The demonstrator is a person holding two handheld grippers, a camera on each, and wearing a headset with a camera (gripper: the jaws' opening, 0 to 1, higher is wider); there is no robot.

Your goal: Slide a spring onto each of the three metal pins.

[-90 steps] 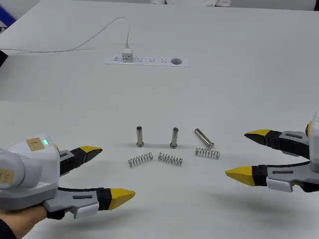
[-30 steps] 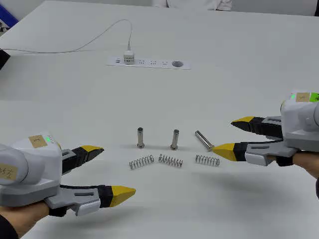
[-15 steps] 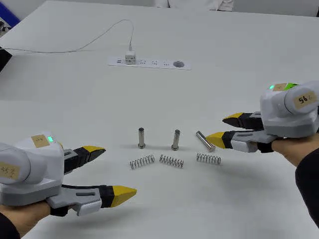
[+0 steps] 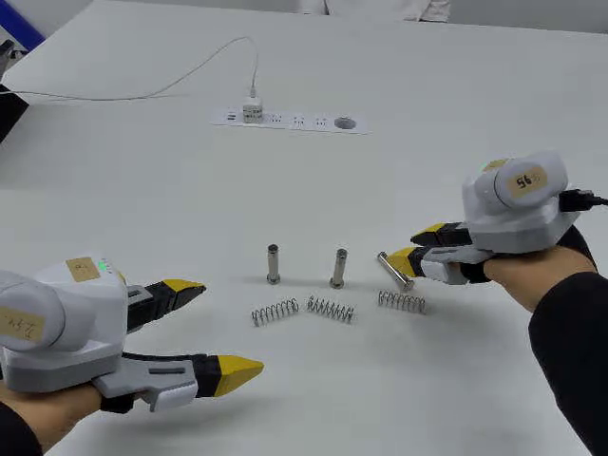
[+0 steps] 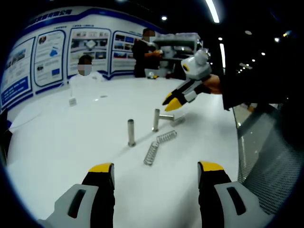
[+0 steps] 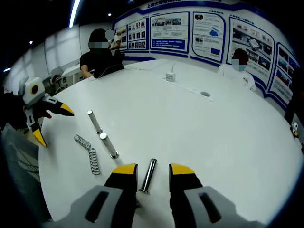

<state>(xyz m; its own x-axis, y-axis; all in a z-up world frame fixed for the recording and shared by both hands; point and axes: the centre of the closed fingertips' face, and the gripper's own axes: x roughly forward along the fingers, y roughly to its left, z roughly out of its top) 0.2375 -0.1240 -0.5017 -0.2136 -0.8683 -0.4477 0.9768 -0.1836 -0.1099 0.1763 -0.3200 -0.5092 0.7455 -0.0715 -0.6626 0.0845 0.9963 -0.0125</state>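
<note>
The lying pin [image 6: 147, 175] rests on the table [image 4: 380, 171]. The right gripper view shows it between the right gripper's [image 6: 153, 169] parted jaws, ungripped. The head view adds three springs [image 4: 331, 309] just beside it and the left gripper [image 4: 220, 326] agape, well apart.

The white table [image 4: 475, 85] carries three pins and three springs. The middle pin [image 4: 339, 268] stands upright. The left pin [image 4: 274, 264] stands upright well to its left, and the right pin [image 4: 394, 271] lies flat on its right. Just in front of the middle pin lies the middle spring [image 4: 331, 309], with the left spring [image 4: 275, 312] and right spring [image 4: 401, 302] either side of it. Far behind the middle pin lies a strip [image 4: 290, 121] with a plug [image 4: 252, 112] in it, whose cable [image 4: 142, 90] trails away leftward.
</note>
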